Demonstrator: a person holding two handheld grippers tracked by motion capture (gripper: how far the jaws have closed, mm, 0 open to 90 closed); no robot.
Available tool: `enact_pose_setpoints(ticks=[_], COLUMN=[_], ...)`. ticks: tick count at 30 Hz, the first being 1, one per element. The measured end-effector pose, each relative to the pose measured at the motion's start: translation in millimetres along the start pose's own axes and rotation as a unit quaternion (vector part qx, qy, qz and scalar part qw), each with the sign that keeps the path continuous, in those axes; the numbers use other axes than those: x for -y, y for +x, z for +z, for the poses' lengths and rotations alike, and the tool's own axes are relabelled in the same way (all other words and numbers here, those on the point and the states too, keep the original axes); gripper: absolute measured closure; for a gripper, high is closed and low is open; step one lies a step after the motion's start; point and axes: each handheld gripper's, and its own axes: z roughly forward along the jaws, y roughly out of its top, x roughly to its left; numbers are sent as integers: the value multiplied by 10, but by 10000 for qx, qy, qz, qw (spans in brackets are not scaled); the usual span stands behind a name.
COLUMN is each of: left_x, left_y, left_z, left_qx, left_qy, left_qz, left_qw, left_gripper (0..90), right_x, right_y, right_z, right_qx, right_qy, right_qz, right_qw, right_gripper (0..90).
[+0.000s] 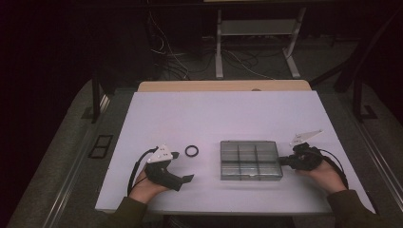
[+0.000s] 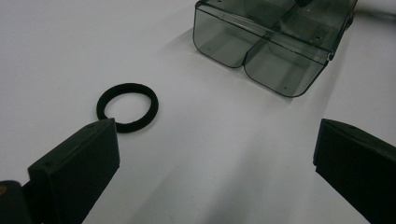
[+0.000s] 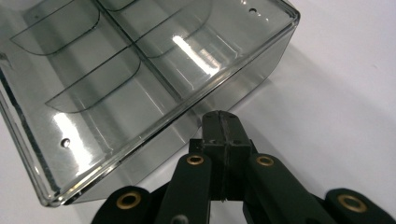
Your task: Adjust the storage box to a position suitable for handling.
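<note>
- The clear smoky compartment box [image 1: 251,160] sits right of centre in the high view, on the white table [image 1: 214,114]; its long axis runs left to right across the frame, and its compartments look empty.
- The right gripper [image 1: 284,161] comes in from the right of that frame with jaws clenched on nothing; in the right gripper view its joined tips [image 3: 221,128] stand right at the box's side wall, touching it or just short of it, so a push leftward along the long axis seems the move in hand.
- The black rubber ring [image 1: 191,151] lies flat just left of the box, apart from it.
- The left gripper [image 1: 183,166] rests at lower left with jaws released and wide; in the left gripper view the ring [image 2: 127,107] lies ahead and toward the left jaw, not between the two.
- The left hand is the nearer one to the ring; the right to the box.
</note>
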Motion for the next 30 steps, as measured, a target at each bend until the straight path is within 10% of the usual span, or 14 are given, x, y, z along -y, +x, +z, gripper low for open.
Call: enact_pose_setpoints(ticks=[30], left_x=[0], left_y=[-7], left_z=[-3], left_qx=[2], left_qy=[-10], left_qz=[-7], left_qw=[10000], left_gripper=[0], right_x=[-284], right_y=[236], right_z=[260], right_qx=[-306], right_qy=[32], right_qz=[-391], right_qw=[9988], right_gripper=[891])
